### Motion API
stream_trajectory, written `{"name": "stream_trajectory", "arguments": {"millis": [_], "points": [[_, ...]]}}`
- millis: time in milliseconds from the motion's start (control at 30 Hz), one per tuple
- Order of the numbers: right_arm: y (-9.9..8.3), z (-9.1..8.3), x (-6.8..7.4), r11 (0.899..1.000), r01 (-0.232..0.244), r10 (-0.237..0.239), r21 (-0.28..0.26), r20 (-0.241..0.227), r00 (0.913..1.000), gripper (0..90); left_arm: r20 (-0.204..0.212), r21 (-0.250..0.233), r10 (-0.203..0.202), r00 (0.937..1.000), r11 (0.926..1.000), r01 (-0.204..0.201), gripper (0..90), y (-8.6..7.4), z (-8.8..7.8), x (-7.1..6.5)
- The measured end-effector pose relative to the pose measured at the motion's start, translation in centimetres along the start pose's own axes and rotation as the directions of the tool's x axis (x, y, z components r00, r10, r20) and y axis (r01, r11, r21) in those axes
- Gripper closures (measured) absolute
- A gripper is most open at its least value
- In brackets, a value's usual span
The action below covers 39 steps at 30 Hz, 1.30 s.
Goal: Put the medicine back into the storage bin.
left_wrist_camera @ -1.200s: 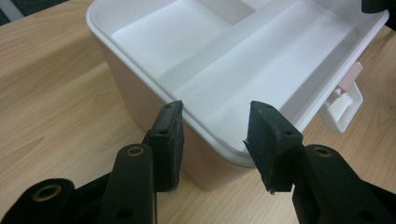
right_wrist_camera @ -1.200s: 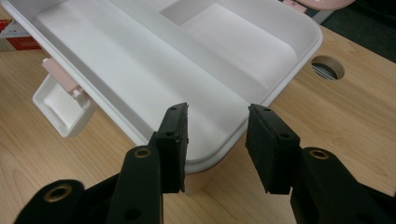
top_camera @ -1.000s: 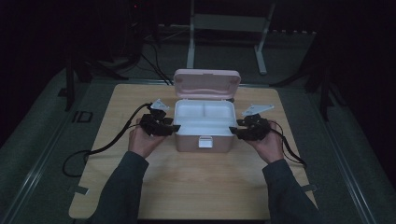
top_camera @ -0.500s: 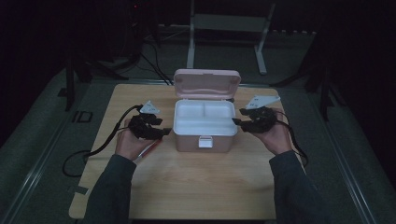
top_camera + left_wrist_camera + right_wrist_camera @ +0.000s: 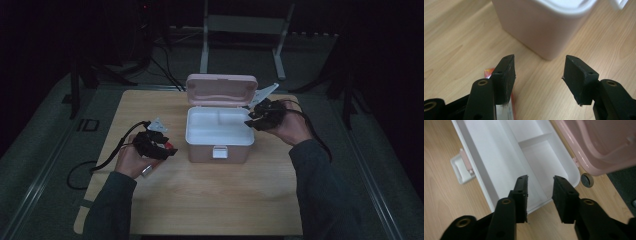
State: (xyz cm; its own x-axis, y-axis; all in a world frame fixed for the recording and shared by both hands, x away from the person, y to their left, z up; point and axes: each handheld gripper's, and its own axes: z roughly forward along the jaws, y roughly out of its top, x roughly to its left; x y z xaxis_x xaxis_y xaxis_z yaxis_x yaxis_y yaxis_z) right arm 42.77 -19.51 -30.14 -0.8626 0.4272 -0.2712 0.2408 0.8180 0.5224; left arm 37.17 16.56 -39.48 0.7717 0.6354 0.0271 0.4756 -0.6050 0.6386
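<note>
A pink box point(image 5: 218, 147) stands mid-table with its lid point(image 5: 221, 90) raised at the back and a white divided tray point(image 5: 220, 125) inside, which looks empty. My left gripper point(image 5: 167, 148) is open, low over the table to the left of the box and apart from it. In the left gripper view its jaws point(image 5: 539, 65) face the box's corner point(image 5: 541, 30) with nothing between them. My right gripper point(image 5: 251, 120) is open at the tray's right rim. The right gripper view has it point(image 5: 540, 182) over the tray's end compartment point(image 5: 544, 162), holding nothing.
A small white item with a red edge point(image 5: 505, 111) lies on the wooden table point(image 5: 210, 200) under my left gripper. The box's white latch point(image 5: 461, 168) hangs at its front. A round hole point(image 5: 587, 180) sits in the tabletop beside the lid point(image 5: 604, 142). Dark stands surround the table.
My left gripper has drawn back from the box's left side, towards the person and the table's left. My right gripper has shifted farther back along the box's right rim.
</note>
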Motion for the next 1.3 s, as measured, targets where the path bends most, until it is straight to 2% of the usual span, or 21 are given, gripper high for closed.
{"name": "stream_trajectory", "arguments": {"millis": [133, 233, 400, 600, 833, 967, 1100, 1300], "points": [[1.2, 0.7, -0.5, 0.996, 0.047, -0.047, 0.073, -0.010, 0.9989, 66.2, 0.012, 0.014, 0.008, 0.9999, 0.9999, -0.008, 42.4, -0.4, 0.2, 0.0], [2.0, 1.1, -0.8, 0.991, 0.090, -0.088, 0.102, -0.026, 0.9958, 66.1, 0.015, 0.021, 0.012, 0.9998, 0.9997, -0.012, 42.4, -0.7, 0.2, 0.0], [2.9, 1.4, -1.1, 0.984, 0.126, -0.122, 0.129, -0.042, 0.9916, 66.2, 0.020, 0.022, 0.011, 0.9997, 0.9997, -0.012, 42.4, -1.0, 0.3, -0.1], [4.5, 2.3, -1.1, 0.960, 0.206, -0.195, 0.191, -0.075, 0.9779, 68.2, 0.019, 0.035, 0.026, 0.9995, 0.9990, -0.027, 42.4, -1.1, 0.3, -0.2], [6.3, 3.2, -0.8, 0.927, 0.283, -0.263, 0.248, -0.108, 0.9586, 68.9, 0.024, 0.037, 0.034, 0.9991, 0.9987, -0.035, 42.6, -1.2, 0.5, -0.4], [7.0, 4.0, -0.9, 0.909, 0.307, -0.277, 0.281, -0.142, 0.9503, 69.6, 0.019, 0.041, 0.039, 0.9990, 0.9983, -0.040, 42.5, -1.4, 0.5, -0.6], [7.3, 4.8, -0.7, 0.899, 0.328, -0.283, 0.290, -0.186, 0.9409, 70.8, 0.025, 0.051, 0.047, 0.9986, 0.9975, -0.049, 42.4, -1.5, 0.6, -0.6], [7.7, 6.4, -0.1, 0.874, 0.370, -0.308, 0.315, -0.229, 0.9234, 75.1, 0.021, 0.061, 0.056, 0.9982, 0.9965, -0.057, 42.3, -1.5, 0.6, -0.5]]}}
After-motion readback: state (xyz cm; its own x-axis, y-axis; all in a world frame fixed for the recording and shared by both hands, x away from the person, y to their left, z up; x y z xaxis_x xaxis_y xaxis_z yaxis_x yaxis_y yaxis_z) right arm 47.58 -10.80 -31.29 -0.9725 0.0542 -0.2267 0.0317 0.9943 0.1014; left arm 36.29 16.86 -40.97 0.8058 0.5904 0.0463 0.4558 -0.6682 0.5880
